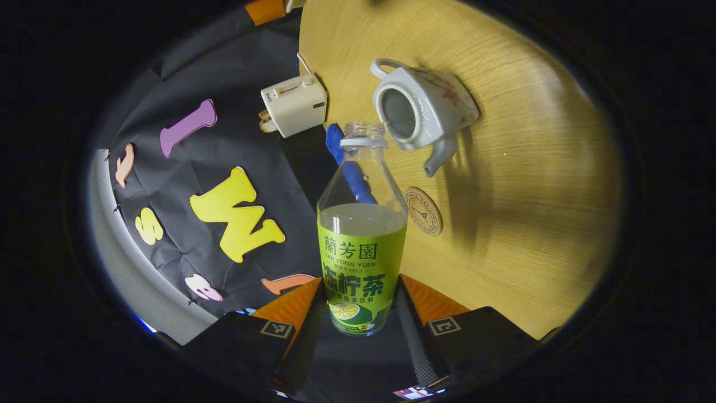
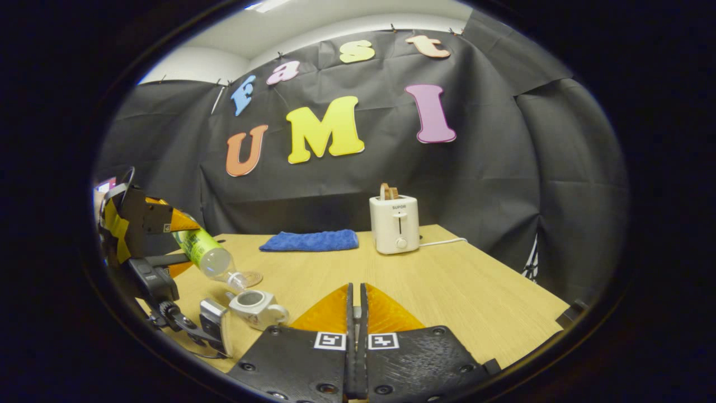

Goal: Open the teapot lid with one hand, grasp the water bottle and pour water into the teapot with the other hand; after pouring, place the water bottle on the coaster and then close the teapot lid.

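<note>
Black cloth walls close in a wooden table (image 2: 447,280), and the step in hand looks like the pour itself. At 6 o'clock in the left gripper view the left gripper (image 1: 358,324) has its jaws clamped on the lower body of the water bottle (image 1: 362,246), cap off, its open neck reaching toward 12 o'clock and lying just at the rim of the teapot (image 1: 422,106), whose lid is off and mouth bare. Just beyond the bottle's shoulder, toward 3 o'clock, the round coaster (image 1: 424,211) lies free on the table. In the right gripper view the right gripper (image 2: 356,322) shows its jaws drawn together to a thin slit; whether the lid's knob is pinched between them I cannot tell. Out at 9 o'clock there, the bottle is tipped neck-down over the teapot. Farther back stand a white toaster (image 2: 394,224) and a blue cloth (image 2: 310,240). Next, I judge, the bottle must tilt further, neck kept over the mouth.
</note>
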### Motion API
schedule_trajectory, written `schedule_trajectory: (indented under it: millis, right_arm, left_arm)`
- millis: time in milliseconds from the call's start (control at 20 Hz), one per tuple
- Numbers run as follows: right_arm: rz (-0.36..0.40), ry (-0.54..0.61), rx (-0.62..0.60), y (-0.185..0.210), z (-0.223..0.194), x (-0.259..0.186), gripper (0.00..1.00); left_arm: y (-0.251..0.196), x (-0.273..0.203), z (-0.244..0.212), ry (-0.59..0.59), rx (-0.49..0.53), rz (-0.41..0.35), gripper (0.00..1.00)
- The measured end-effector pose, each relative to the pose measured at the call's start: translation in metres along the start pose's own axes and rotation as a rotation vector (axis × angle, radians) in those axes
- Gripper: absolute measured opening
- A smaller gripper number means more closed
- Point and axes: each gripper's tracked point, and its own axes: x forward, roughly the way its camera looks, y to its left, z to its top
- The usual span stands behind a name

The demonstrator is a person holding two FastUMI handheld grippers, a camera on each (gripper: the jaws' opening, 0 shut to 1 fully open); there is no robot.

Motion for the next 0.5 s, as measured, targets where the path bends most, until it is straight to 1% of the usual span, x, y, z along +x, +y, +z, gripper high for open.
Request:
schedule_trajectory:
  millis: [150, 200, 250, 500]
  right_arm:
    - [0.0, -0.002, 0.003, 0.0, 0.001, -0.001, 0.02]
    - [0.002, -0.003, 0.003, 0.0, 0.0, -0.001, 0.0]
    - [0.002, -0.003, 0.003, 0.0, 0.001, 0.0, 0.02]
    - [0.001, -0.002, 0.003, -0.001, 0.0, -0.002, 0.02]
  left_arm:
    - [0.004, 0.0, 0.0, 0.007, 0.04, 0.019, 0.73]
    - [0.005, 0.0, -0.002, 0.014, 0.046, 0.02, 0.73]
    - [0.006, 0.0, -0.002, 0.019, 0.057, 0.026, 0.73]
    - [0.017, -0.001, 0.001, 0.027, 0.126, 0.066, 0.72]
